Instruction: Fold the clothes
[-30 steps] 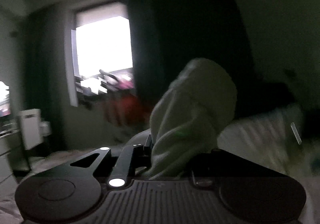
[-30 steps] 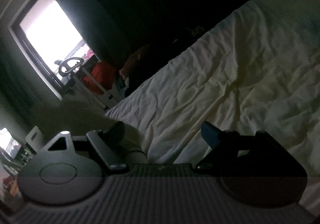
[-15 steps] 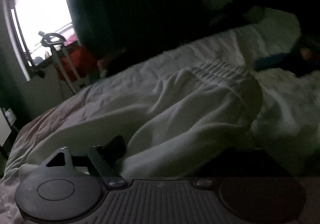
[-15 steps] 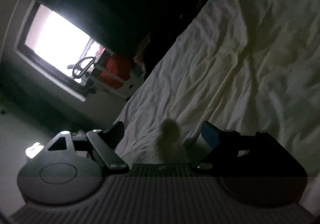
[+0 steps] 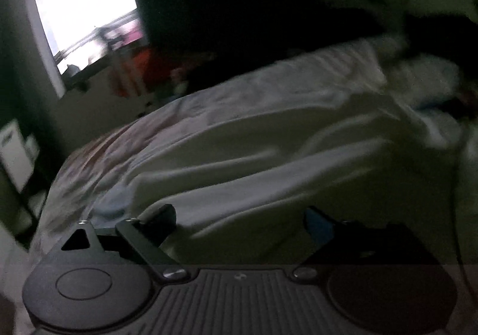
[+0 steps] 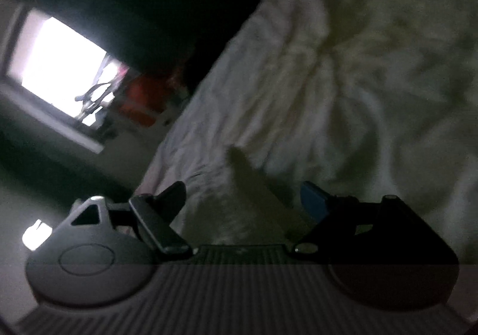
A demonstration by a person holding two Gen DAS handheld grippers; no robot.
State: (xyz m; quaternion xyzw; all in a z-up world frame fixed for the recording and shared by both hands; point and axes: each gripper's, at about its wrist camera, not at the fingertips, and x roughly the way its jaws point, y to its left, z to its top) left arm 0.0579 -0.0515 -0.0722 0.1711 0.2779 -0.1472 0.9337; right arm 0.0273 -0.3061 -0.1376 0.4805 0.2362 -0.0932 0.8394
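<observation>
A white garment [image 5: 269,156] lies rumpled across the bed [image 5: 209,102] in the dim, blurred left wrist view. My left gripper [image 5: 239,215] hovers over its near edge. Its jaws are opening, with cloth lying between the fingers but no pad pressing on it. In the right wrist view my right gripper [image 6: 243,190] stands open over the wrinkled pale sheet [image 6: 328,81]. A pale fold of the garment [image 6: 215,221] pokes up between its fingers, touching neither that I can see.
A bright window [image 5: 86,15] sits at the left beside a dark curtain [image 5: 224,6]. Something red [image 5: 143,66] stands below it by the bed's far side. A white cabinet [image 5: 15,156] is at the left edge. Dark items lie at the bed's far right.
The left gripper was shut on the hanging white garment; it has swung down over the bed and let go, so the garment now lies flat. The right gripper rolled and sank slightly.
</observation>
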